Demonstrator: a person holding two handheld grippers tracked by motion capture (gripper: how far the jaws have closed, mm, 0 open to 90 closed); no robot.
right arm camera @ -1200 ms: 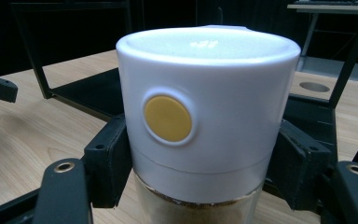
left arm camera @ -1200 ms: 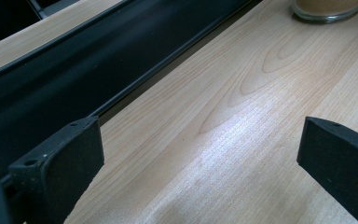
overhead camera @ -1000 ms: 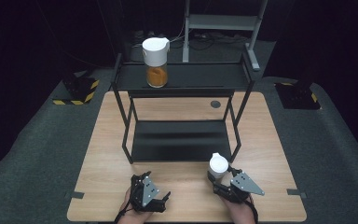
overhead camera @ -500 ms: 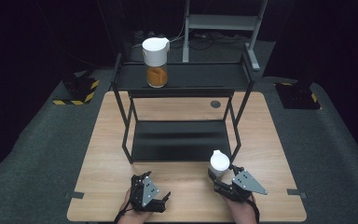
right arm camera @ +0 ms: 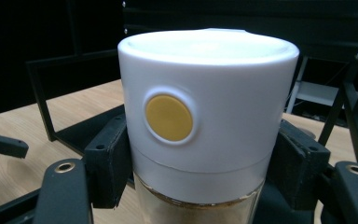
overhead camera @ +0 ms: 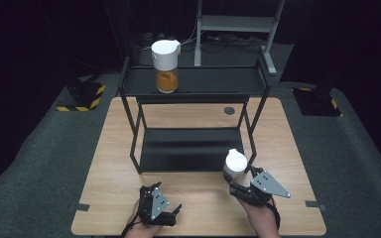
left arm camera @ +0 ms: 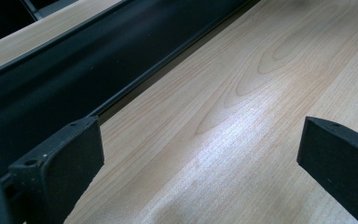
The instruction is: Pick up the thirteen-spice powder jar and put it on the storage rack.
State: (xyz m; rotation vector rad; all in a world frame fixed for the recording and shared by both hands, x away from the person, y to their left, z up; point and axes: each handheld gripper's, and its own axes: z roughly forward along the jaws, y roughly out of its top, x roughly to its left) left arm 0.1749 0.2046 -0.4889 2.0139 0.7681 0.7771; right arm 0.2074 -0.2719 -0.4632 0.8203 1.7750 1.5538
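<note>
I have a jar point(right arm camera: 207, 121) clamped in the right gripper point(overhead camera: 238, 181), jaws pressed on either side just under its white lid, at the seam with the glass. A yellow dot on the lid faces that gripper's camera. In the high view the jar point(overhead camera: 234, 165) stands upright at the near right of the table point(overhead camera: 109, 163), just in front of the rack's point(overhead camera: 193, 82) right front leg. I cannot tell whether its base is clear of the wood.

A second jar point(overhead camera: 165, 67), same white lid, orange contents, stands on the rack's top shelf, left of centre.

My judgement: the step in hand is carrying the held jar to the rack. The next move calls for lifting it well above the top shelf's front rail, keeping it upright, then setting it down apart from the other jar.

The left gripper point(overhead camera: 161, 210) rests low at the near left, jaws released and wide apart over bare wood, holding nothing. The right hand point(overhead camera: 263, 213) angles the gripper forward and slightly left.
</note>
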